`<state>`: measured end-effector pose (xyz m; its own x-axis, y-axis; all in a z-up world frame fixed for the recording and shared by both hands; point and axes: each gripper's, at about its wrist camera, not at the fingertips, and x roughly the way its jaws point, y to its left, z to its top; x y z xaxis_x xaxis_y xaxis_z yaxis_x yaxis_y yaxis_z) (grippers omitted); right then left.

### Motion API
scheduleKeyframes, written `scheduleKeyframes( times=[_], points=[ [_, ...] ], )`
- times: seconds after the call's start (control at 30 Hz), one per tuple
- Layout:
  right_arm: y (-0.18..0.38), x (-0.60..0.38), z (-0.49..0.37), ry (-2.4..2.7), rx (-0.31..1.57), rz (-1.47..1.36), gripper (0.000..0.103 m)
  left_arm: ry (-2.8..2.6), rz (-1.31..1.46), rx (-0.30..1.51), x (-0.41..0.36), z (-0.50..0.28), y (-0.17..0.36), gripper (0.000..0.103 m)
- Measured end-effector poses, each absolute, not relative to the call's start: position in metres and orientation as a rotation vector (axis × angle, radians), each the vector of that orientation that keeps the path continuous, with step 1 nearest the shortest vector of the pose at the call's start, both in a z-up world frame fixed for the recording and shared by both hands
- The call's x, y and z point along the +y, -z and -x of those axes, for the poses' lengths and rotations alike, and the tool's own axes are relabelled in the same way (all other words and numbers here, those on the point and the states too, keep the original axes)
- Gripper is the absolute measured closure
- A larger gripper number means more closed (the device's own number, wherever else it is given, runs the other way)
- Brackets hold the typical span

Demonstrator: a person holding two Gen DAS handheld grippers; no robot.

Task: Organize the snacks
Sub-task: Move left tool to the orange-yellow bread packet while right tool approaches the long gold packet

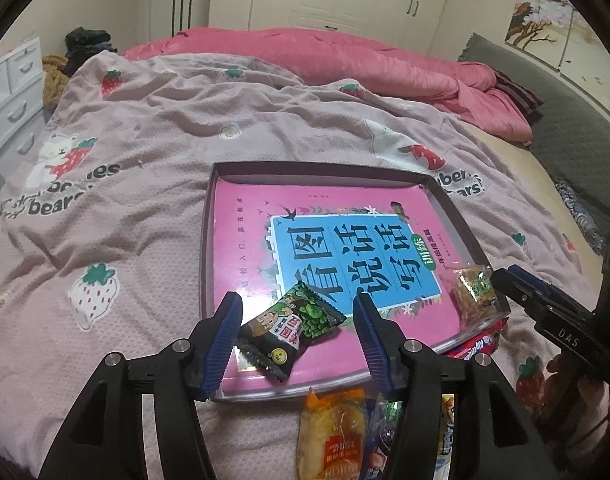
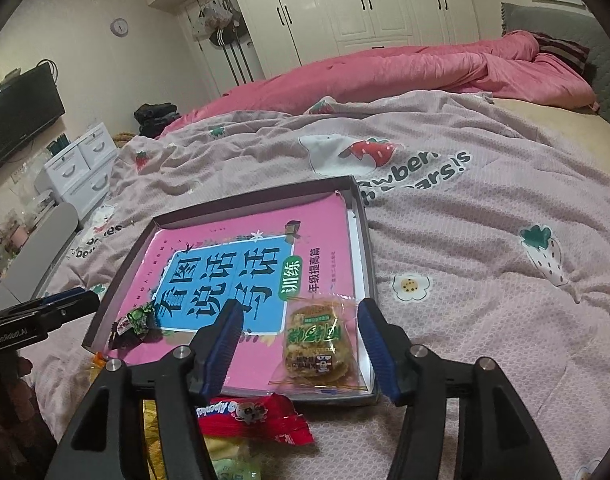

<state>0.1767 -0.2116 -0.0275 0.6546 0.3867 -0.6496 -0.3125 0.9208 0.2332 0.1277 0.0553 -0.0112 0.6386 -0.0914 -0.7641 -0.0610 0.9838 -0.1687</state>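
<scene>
Lower centre of both views: tray (image 1: 445,196) on the bed, holding green packet (image 1: 295,326) between left gripper (image 1: 297,344) jaws and biscuit packet (image 2: 319,340) between right gripper (image 2: 301,344) jaws, both pairs apart, seemingly released; unsorted snacks (image 1: 333,432) wait outside its near edge.

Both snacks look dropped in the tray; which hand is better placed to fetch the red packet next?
Probably right. The red packet lies on the bedspread just outside the tray, directly under the right hand-held gripper, whose jaws are open and empty. From the left hand-held gripper, it sits off to the side.
</scene>
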Motion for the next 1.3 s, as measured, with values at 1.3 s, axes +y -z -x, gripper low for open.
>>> scheduleKeyframes(
  times=[1.3],
  points=[
    [0.006,-0.192,-0.105,-0.454,0.716,-0.016,0.038,0.054,0.099,0.874,0.033,-0.071,-0.01,0.043]
  ],
)
